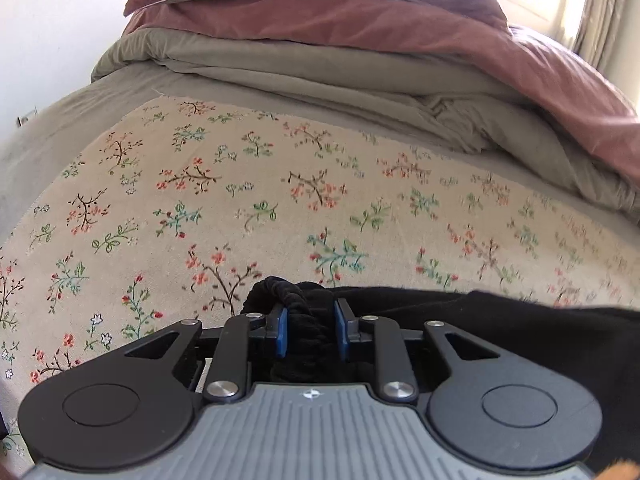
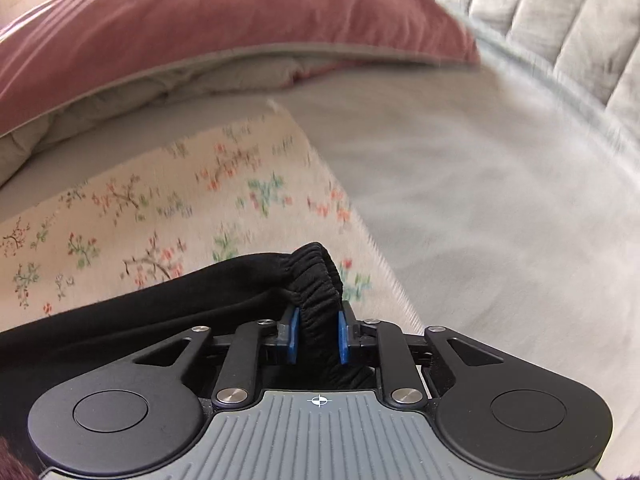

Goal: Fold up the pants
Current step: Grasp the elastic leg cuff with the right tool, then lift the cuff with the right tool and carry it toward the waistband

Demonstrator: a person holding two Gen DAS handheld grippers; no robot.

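While the grey-sheeted bed [image 1: 60,128] fills both views, a cream floral cloth [image 1: 240,208] lies spread across it, with a rumpled pink and grey duvet [image 1: 360,40] heaped beyond the cloth's far edge. On the near part of that cloth lie the black pants [image 1: 520,332], their fabric stretched between the two grippers. At one end of the pants the left gripper [image 1: 310,332] has its blue-padded fingers [image 1: 282,334] pinching a bunched ribbed band, and at the other end the right gripper [image 2: 318,336] has its fingers [image 2: 293,334] pinching the gathered elastic band [image 2: 320,280], which bulges up above the pads.
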